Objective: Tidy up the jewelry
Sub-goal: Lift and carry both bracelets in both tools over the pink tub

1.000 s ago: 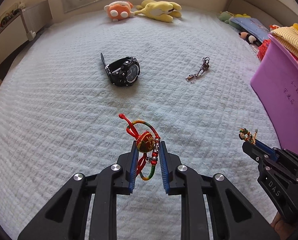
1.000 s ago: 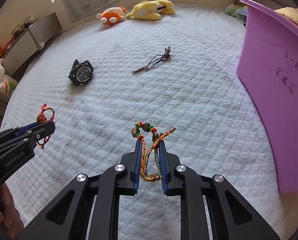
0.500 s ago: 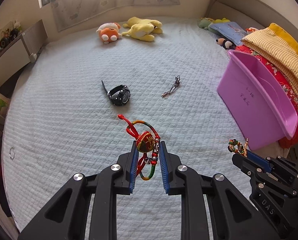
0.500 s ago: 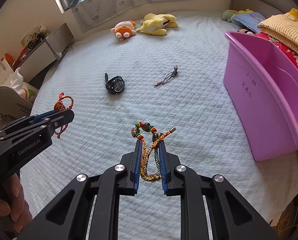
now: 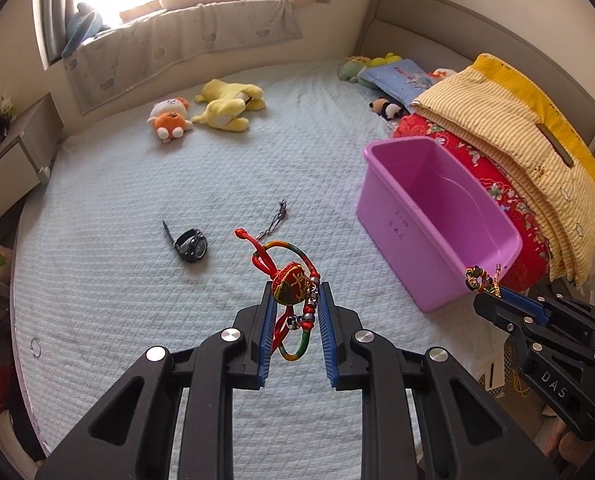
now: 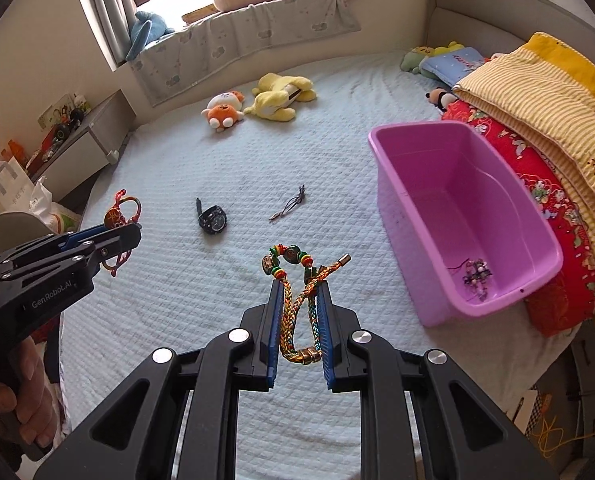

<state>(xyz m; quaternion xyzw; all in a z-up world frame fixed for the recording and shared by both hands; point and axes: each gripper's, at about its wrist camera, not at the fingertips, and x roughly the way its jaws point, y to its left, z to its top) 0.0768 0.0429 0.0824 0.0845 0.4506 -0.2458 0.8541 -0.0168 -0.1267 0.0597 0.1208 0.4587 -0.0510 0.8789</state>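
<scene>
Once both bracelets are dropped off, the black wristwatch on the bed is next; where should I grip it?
Grip the black wristwatch across its round case, coming from above: it lies face-up on the quilted white bedspread, its strap end sticking out flat, offering less to pinch.

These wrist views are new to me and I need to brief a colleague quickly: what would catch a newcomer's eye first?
Each gripper is clamped on a colourful cord bracelet above the bed: the left gripper holds a red bracelet with an embroidered ball, the right gripper a braided multicolour bracelet with beads. To the right stands a bright purple plastic bin with a small beaded piece inside; a black wristwatch and a dark cord pendant lie on the white bedspread.
</scene>
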